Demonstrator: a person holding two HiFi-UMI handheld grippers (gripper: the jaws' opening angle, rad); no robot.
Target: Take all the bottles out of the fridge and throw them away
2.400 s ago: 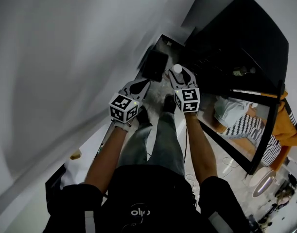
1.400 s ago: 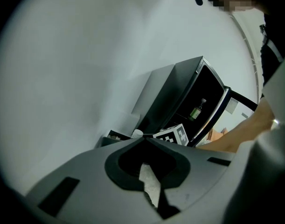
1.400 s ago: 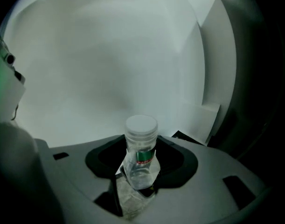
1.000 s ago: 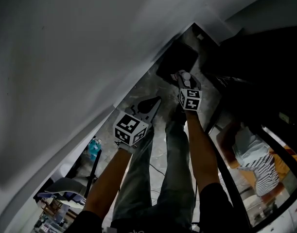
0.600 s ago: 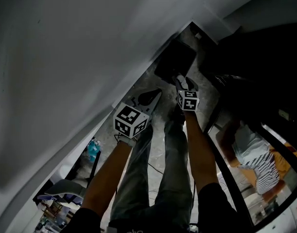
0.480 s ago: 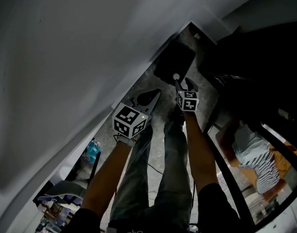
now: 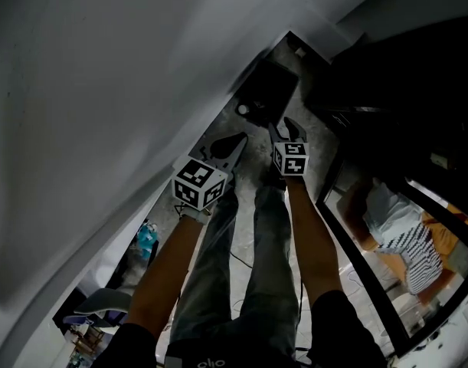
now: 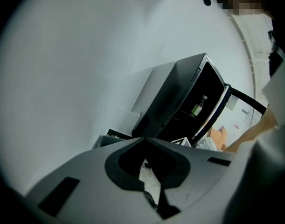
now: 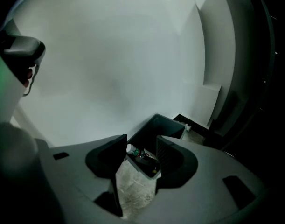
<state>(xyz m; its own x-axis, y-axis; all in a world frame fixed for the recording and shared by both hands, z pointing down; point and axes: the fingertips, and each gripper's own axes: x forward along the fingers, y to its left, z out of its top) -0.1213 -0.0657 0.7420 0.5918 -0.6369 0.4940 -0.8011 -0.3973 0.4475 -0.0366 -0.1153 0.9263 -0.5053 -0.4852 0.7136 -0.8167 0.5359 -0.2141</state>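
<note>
A dark bin [image 7: 273, 83] stands on the floor against the white wall. A bottle with a white cap [image 7: 243, 110] lies in it; in the right gripper view the bottle [image 9: 136, 153] rests inside the bin [image 9: 156, 123], just beyond the jaws. My right gripper [image 7: 284, 127] [image 9: 141, 140] hangs open over the floor short of the bin, with nothing between its fingers. To the left of it, my left gripper [image 7: 235, 139] [image 8: 145, 139] is shut and empty. In the left gripper view a green bottle [image 8: 198, 107] stands on a shelf of the open black fridge [image 8: 175, 97].
The fridge [image 7: 394, 75] fills the right side, its glass door [image 7: 364, 267] swung open along my right leg. The white wall [image 7: 103, 90] closes the left. A blue item [image 7: 145, 236] sits among clutter at the lower left. A person in striped clothes [image 7: 406, 240] shows through the door.
The white-capped bottle that was between my right jaws has left them and now lies in the bin. My right gripper has drawn back from the bin. The left gripper has hardly moved.
</note>
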